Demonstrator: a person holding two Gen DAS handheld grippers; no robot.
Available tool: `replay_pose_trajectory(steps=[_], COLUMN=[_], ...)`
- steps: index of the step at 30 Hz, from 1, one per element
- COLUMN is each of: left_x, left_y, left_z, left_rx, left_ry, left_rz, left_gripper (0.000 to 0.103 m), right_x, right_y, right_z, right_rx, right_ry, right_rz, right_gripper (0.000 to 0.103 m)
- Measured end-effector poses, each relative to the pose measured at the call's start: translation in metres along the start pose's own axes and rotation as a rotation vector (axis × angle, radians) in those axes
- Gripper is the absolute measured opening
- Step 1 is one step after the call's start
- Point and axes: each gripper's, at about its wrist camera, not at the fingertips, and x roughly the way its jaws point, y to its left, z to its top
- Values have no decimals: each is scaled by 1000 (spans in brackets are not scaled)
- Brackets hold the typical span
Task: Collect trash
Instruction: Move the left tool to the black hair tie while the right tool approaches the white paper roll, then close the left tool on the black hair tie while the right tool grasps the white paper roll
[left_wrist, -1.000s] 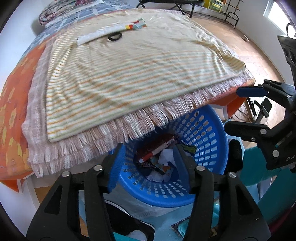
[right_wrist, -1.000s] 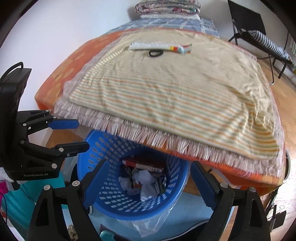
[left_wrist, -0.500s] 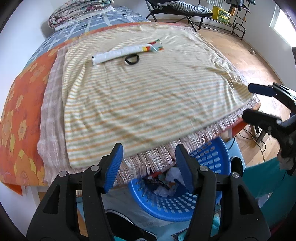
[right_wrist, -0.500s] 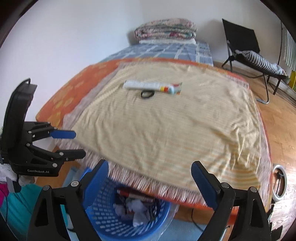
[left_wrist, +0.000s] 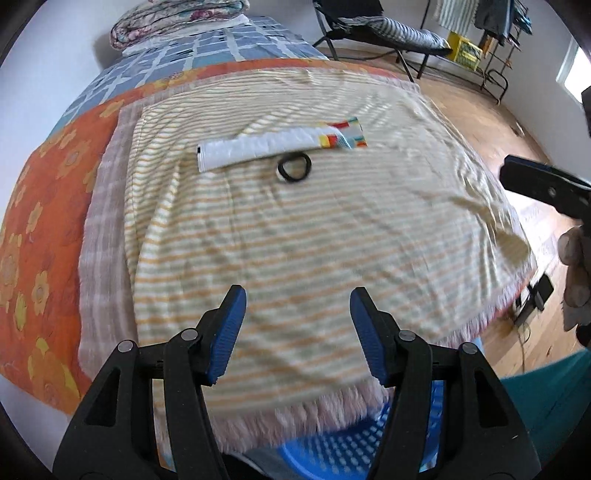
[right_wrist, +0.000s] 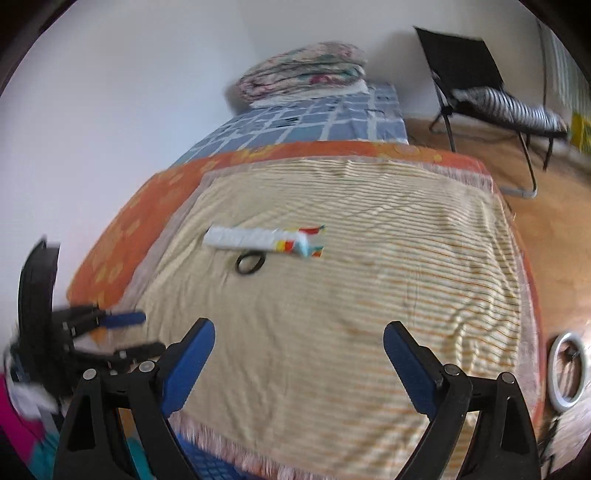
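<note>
Bedding fills both views: an orange flowered cover (left_wrist: 40, 236) with a striped, fringed blanket (left_wrist: 303, 240) spread on top, and a folded floral quilt (right_wrist: 303, 75) stacked at the far end by the wall. A black folding chair (right_wrist: 476, 85) stands on the wooden floor beside the bed. Just under the blanket's near fringe peeks the rim of a blue perforated basket (left_wrist: 332, 452) (its contents are hidden from here). On the blanket, well up from the near edge, lies a flattened white wrapper (left_wrist: 280, 146) with a coloured striped end, and touching its near side a small black ring (left_wrist: 294, 167), perhaps a hair tie. The left gripper (left_wrist: 297, 332) hangs over the blanket's near part, jaws apart and empty. The right gripper (right_wrist: 299, 365) likewise stands spread wide with nothing between its blue pads.
</note>
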Motion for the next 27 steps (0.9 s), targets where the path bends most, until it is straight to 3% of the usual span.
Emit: replay_pose_trajectory(steps=[6, 13, 17, 20, 25, 27], left_x=[21, 56, 78, 93, 109, 109], left_y=[7, 16, 19, 24, 25, 22], left_z=[35, 73, 87, 93, 96, 97], left_rx=[-49, -101, -107, -118, -102, -72], left_ry=[-21, -25, -16, 2, -3, -9], left_rz=[-21, -16, 18, 31, 61, 88], left_gripper=[60, 60, 48, 46, 30, 10], right_x=[38, 72, 92, 107, 135, 147], right_y=[-24, -25, -23, -20, -21, -21], right_z=[40, 70, 82, 90, 96, 97], right_rx=[119, 136, 119, 95, 109, 127], right_ry=[-1, 13, 35, 57, 77, 88], right_rz=[41, 100, 134, 156, 195, 218], right_gripper=[93, 86, 81, 78, 73, 71])
